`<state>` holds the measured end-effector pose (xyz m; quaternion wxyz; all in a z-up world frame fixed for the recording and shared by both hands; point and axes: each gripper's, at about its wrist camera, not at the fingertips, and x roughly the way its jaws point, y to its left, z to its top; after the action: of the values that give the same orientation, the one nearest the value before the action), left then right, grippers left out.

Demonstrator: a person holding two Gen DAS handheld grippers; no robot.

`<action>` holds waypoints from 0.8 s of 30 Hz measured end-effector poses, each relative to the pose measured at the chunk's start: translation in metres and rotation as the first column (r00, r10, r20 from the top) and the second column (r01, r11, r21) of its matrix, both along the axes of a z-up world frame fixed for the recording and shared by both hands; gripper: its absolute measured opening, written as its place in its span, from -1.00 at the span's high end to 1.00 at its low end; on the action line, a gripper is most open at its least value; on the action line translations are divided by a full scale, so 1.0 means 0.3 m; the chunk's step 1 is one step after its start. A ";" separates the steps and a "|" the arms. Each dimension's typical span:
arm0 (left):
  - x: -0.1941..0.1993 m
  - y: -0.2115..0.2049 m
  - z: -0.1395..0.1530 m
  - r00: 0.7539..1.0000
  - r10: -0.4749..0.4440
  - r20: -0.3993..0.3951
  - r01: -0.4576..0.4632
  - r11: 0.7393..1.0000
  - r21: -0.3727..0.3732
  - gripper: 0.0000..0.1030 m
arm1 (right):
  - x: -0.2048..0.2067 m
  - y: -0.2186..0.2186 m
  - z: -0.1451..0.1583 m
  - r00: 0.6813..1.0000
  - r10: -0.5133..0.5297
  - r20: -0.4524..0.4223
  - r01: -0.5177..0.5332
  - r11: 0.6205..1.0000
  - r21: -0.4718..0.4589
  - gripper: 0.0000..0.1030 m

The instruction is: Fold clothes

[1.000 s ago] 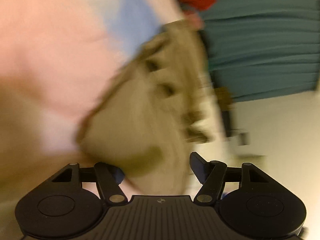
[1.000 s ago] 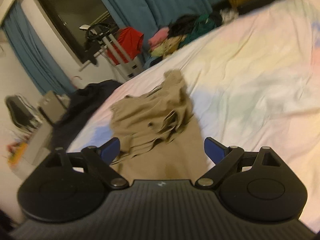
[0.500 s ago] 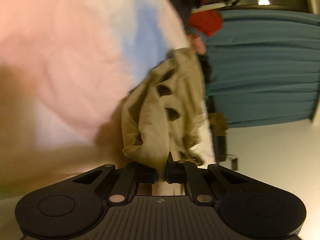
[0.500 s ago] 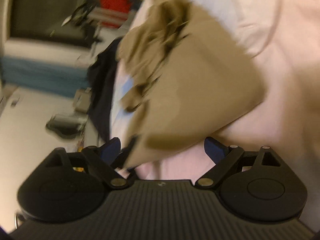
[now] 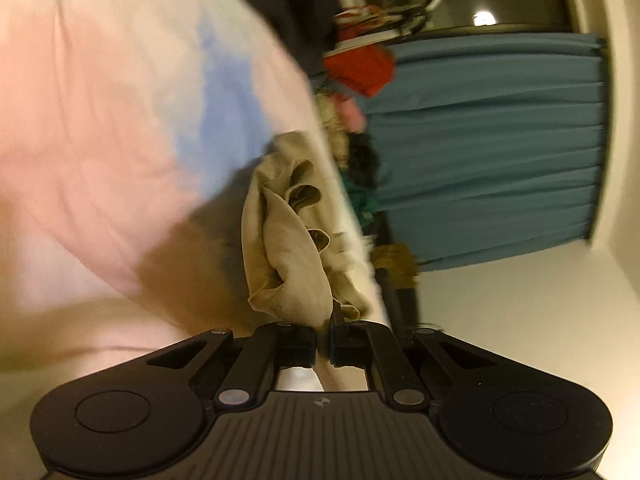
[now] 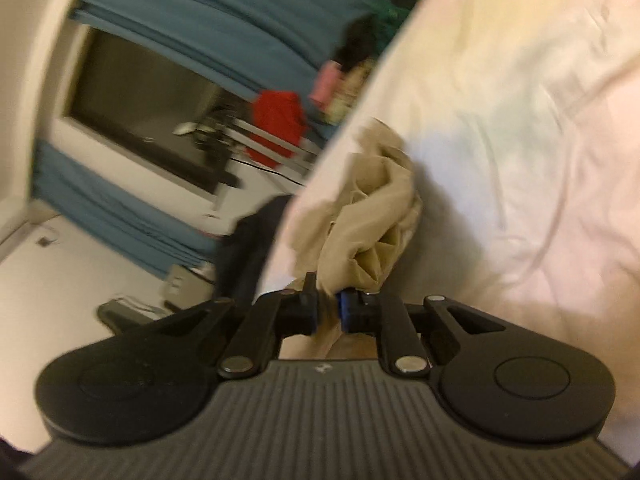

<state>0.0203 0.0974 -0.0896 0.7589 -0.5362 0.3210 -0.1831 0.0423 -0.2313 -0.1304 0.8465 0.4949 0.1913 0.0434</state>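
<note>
A crumpled tan garment (image 5: 288, 240) hangs bunched over the pastel bed sheet (image 5: 100, 120). My left gripper (image 5: 323, 340) is shut on one edge of it, the cloth pinched between the jaws. In the right wrist view the same tan garment (image 6: 372, 216) is gathered in folds, and my right gripper (image 6: 329, 308) is shut on another edge of it. Both views are tilted and blurred. The rest of the garment trails away from both grippers toward the bed's edge.
A pile of other clothes (image 6: 344, 76) lies at the bed's far edge. A red garment (image 6: 278, 128) hangs on a rack by the window. Teal curtains (image 5: 500, 152) cover the wall. A dark garment (image 6: 248, 240) drapes off the bed's side.
Both grippers closed on the tan garment, the left first and then the right. Both views have rolled to a steep tilt and the cloth now hangs bunched between them.
</note>
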 end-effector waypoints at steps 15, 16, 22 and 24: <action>-0.588 0.049 0.118 0.992 -0.039 -0.118 0.043 0.998 0.036 0.89 | -0.611 0.016 0.139 0.995 0.068 -0.069 -0.071 0.997 -0.038 0.74; -0.569 0.048 0.123 0.992 -0.039 -0.117 0.044 0.998 0.039 0.89 | -0.596 0.012 0.142 0.995 0.067 -0.079 -0.070 0.997 -0.036 0.74; -0.301 0.019 0.176 0.989 0.006 -0.151 0.006 0.997 0.075 0.88 | -0.359 0.004 0.209 0.995 0.020 -0.095 -0.025 0.998 -0.050 0.74; -0.210 0.009 0.193 0.987 0.021 -0.162 -0.007 0.996 0.088 0.87 | -0.242 0.001 0.224 0.993 0.000 -0.115 -0.005 0.999 -0.043 0.74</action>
<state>-0.0427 0.1001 -0.0316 0.7540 -0.5181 0.3858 -0.1190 -0.0304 -0.2309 -0.0632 0.8445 0.4778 0.2414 0.0116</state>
